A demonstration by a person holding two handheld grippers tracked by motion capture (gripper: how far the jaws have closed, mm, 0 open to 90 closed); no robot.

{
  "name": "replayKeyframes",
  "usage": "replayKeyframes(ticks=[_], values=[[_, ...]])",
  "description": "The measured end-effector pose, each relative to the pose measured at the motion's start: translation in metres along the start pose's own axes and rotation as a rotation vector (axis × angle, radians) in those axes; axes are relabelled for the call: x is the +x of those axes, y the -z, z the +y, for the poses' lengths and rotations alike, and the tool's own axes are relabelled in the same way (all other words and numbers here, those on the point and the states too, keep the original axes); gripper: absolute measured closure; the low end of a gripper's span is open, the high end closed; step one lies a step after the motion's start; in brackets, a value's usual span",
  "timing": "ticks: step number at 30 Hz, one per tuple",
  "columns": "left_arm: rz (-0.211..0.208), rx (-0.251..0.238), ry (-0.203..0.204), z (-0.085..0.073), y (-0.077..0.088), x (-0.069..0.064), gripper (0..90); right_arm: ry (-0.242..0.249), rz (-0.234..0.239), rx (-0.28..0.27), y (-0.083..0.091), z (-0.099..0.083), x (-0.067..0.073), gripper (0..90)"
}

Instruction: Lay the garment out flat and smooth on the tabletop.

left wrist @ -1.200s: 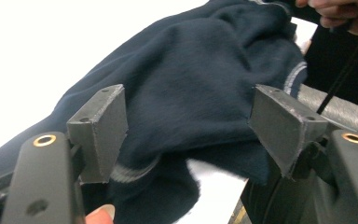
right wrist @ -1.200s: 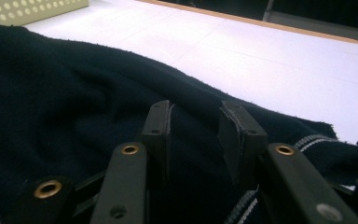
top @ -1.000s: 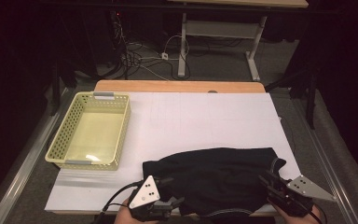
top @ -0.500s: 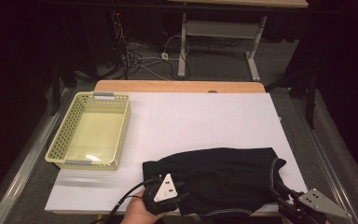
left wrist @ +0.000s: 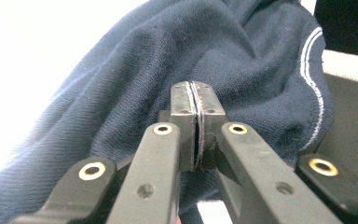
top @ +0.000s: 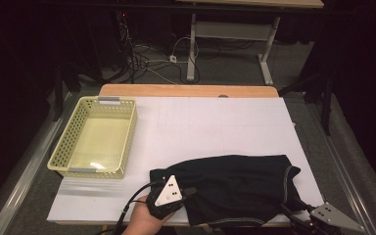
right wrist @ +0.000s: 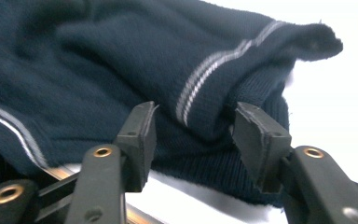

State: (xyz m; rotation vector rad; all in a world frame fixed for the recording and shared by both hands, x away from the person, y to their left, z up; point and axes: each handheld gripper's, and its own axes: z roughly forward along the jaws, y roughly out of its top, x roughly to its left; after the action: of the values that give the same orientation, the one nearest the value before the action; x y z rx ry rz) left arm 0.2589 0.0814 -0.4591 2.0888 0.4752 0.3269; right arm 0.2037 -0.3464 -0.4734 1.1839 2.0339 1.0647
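Observation:
A dark navy garment [top: 235,186] with a thin white stripe lies crumpled at the front of the white table sheet [top: 215,127]. My left gripper [top: 192,191] is at the garment's left edge. In the left gripper view its jaws have just closed, and the gripper [left wrist: 196,100] is shut on a thin fold of the garment [left wrist: 121,93]. My right gripper [top: 288,211] is at the garment's front right corner. Its jaws have just been opening, and the gripper [right wrist: 193,135] stands open astride the striped hem fold of the garment [right wrist: 98,60], pads clear of the cloth.
A pale yellow perforated basket [top: 127,132] stands on the left of the table. A bare wooden strip [top: 191,90] runs along the far edge. Cables and a desk frame lie on the floor beyond.
The left gripper's jaws have shut at the garment's left edge. The right gripper has slid down and to the right, toward the table's front corner, and the garment's right side has shifted slightly.

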Motion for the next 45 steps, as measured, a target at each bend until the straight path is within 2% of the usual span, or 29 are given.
replayKeyframes(ticks=[3, 7, 8, 11, 14, 18, 22, 25, 27, 28, 29, 31, 32, 33, 34, 36, 37, 38, 39, 41, 42, 43, 44, 45], values=[[-0.002, -0.023, 0.016, 0.0, 0.005, 0.002, 86.8, -0.003, 0.008, 0.022, -0.007, -0.003, -0.002, 52.2], [-0.007, -0.047, 0.052, -0.003, 0.01, 0.006, 86.8, 0.019, 0.006, 0.032, -0.014, 0.0, 0.0, 59.5], [-0.006, -0.05, 0.056, -0.004, 0.012, 0.007, 86.9, 0.014, 0.009, 0.031, -0.015, 0.001, 0.0, 62.9], [0.011, -0.064, 0.065, -0.006, 0.018, 0.007, 86.8, 0.029, 0.019, 0.02, -0.016, 0.005, 0.001, 82.9], [0.032, -0.084, 0.071, -0.005, 0.026, 0.009, 87.3, 0.053, 0.028, -0.025, -0.011, 0.013, 0.004, 86.9], [0.078, -0.119, 0.087, 0.0, 0.041, 0.017, 87.3, 0.059, 0.019, -0.108, -0.003, 0.032, 0.007, 87.3], [0.12, -0.155, 0.114, 0.015, 0.051, 0.036, 87.3, 0.081, -0.006, -0.162, -0.002, 0.057, 0.004, 87.7], [0.155, -0.133, 0.117, 0.032, 0.047, 0.055, 87.3, 0.103, -0.033, -0.173, -0.009, 0.083, -0.007, 87.8], [0.178, -0.114, 0.115, 0.043, 0.038, 0.069, 87.3, 0.097, -0.042, -0.182, -0.017, 0.104, -0.017, 87.9], [0.178, -0.114, 0.115, 0.043, 0.038, 0.069, 87.3, 0.094, -0.05, -0.184, -0.023, 0.114, -0.023, 87.9], [0.19, -0.113, 0.126, 0.048, 0.033, 0.078, 87.3, 0.094, -0.05, -0.184, -0.023, 0.114, -0.023, 87.9], [0.205, -0.114, 0.161, 0.058, 0.023, 0.097, 87.3, 0.094, -0.071, -0.174, -0.039, 0.132, -0.035, 87.9], [0.218, -0.108, 0.17, 0.063, 0.018, 0.106, 87.3, 0.085, -0.087, -0.156, -0.058, 0.147, -0.047, 87.9], [0.234, -0.097, 0.174, 0.067, 0.013, 0.115, 87.3, 0.074, -0.097, -0.149, -0.067, 0.154, -0.052, 87.9], [0.27, -0.078, 0.202, 0.074, 0.002, 0.132, 87.2, 0.058, -0.104, -0.145, -0.075, 0.159, -0.058, 87.7], [0.3, -0.049, 0.252, 0.074, -0.009, 0.144, 85.2, 0.031, -0.112, -0.126, -0.092, 0.165, -0.066, 82.5], [0.3, -0.049, 0.252, 0.074, -0.009, 0.144, 77.9, 0.031, -0.112, -0.126, -0.092, 0.165, -0.066, 82.5], [0.298, -0.036, 0.286, 0.072, -0.013, 0.149, 77.9, 0.015, -0.111, -0.104, -0.1, 0.165, -0.069, 76.6], [0.268, -0.023, 0.318, 0.068, -0.015, 0.151, 64.2, 0.006, -0.111, -0.061, -0.111, 0.163, -0.072, 69.1], [0.238, -0.014, 0.295, 0.062, -0.014, 0.143, 53.2, 0.004, -0.099, -0.06, -0.11, 0.159, -0.073, 65.8], [0.238, -0.014, 0.295, 0.062, -0.014, 0.143, 48.8, 0.004, -0.099, -0.06, -0.11, 0.159, -0.073, 65.8], [0.228, 0.015, 0.281, 0.059, -0.014, 0.138, 48.8, 0.009, -0.089, -0.062, -0.107, 0.157, -0.072, 65.1], [0.191, 0.037, 0.258, 0.051, -0.014, 0.128, 45.5, 0.03, -0.079, -0.056, -0.1, 0.15, -0.068, 64.4], [0.191, 0.037, 0.258, 0.051, -0.014, 0.128, 45.5, 0.033, -0.068, -0.052, -0.098, 0.146, -0.066, 63.8]])
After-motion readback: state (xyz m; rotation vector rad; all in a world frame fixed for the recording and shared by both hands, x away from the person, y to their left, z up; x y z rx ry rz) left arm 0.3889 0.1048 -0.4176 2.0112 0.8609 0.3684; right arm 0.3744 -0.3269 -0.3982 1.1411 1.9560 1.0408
